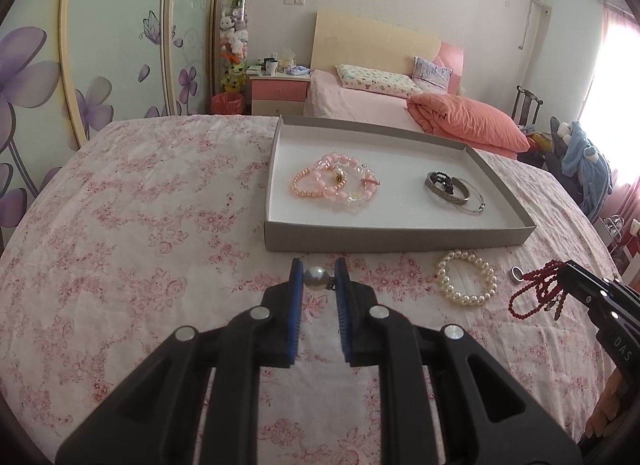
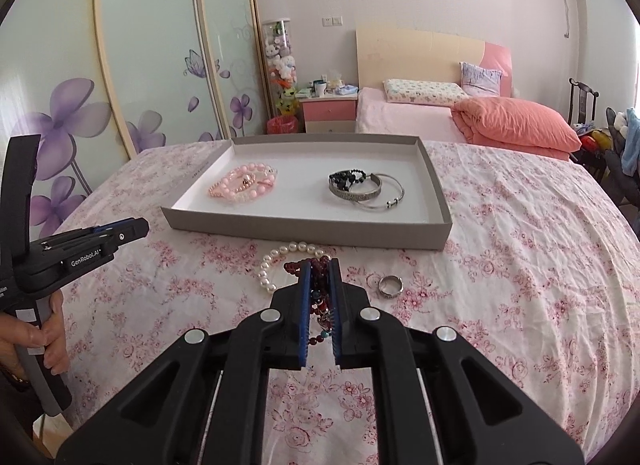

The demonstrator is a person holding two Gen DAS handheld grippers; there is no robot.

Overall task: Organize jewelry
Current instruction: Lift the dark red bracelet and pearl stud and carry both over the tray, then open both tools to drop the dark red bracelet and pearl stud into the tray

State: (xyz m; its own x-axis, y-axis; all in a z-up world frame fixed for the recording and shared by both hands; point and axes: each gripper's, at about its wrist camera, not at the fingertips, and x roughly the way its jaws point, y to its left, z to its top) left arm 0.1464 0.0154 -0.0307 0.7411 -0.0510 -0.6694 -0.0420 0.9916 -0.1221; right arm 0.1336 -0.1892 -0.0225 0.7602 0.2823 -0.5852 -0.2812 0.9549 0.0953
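A grey shallow tray (image 1: 396, 239) (image 2: 308, 231) lies on the floral cloth. In it are pink bead bracelets (image 1: 336, 181) (image 2: 244, 183) on the left and silver bangles (image 1: 454, 187) (image 2: 366, 187) on the right. My left gripper (image 1: 318, 279) is shut on a large pearl piece (image 1: 316, 277), just in front of the tray. My right gripper (image 2: 320, 269) is shut on a dark red bead strand (image 2: 320, 289) (image 1: 538, 293) and holds it above the cloth. A white pearl bracelet (image 1: 466, 277) (image 2: 276, 261) lies on the cloth between the grippers. A silver ring (image 2: 390, 286) lies right of my right gripper.
The table has a pink floral cloth (image 1: 140, 225) with rounded edges. A bed (image 1: 360, 101) with an orange duvet stands behind the table. A wardrobe with flower prints (image 2: 120, 85) is on the left. A chair with clothes (image 1: 576, 153) is on the right.
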